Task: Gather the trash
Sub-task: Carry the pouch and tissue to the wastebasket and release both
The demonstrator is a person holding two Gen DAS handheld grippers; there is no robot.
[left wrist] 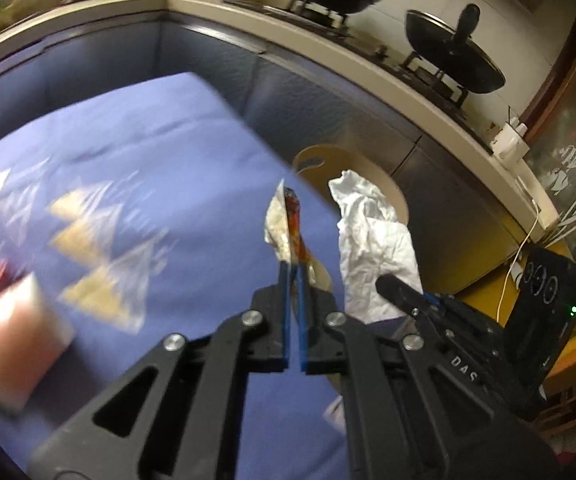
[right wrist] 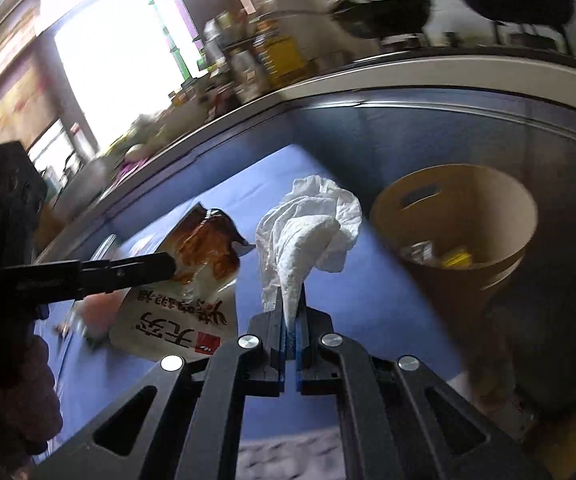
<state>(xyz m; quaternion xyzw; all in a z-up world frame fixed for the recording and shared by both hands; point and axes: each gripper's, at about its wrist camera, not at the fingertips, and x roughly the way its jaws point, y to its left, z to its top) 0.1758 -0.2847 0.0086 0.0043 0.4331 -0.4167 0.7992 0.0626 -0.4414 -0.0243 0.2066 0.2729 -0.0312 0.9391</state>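
Note:
My left gripper (left wrist: 295, 276) is shut on a snack wrapper (left wrist: 288, 224), edge-on in its own view; in the right wrist view the wrapper (right wrist: 203, 256) is white and brown with printed characters, held by the left gripper (right wrist: 167, 266). My right gripper (right wrist: 291, 300) is shut on a crumpled white tissue (right wrist: 308, 224), which also shows in the left wrist view (left wrist: 372, 236) held by the right gripper (left wrist: 392, 286). A tan round bin (right wrist: 460, 216) stands to the right past the blue-covered table edge, with some trash inside; it shows behind the tissue in the left wrist view (left wrist: 316, 160).
The table (left wrist: 147, 152) has a blue cloth. Blurred items lie at its left, a pink-and-white packet (left wrist: 11, 332) and clear wrappers (left wrist: 99, 256). A counter (left wrist: 328, 52) with black woks (left wrist: 452, 56) runs behind. Blue cabinet fronts (right wrist: 428, 132) stand behind the bin.

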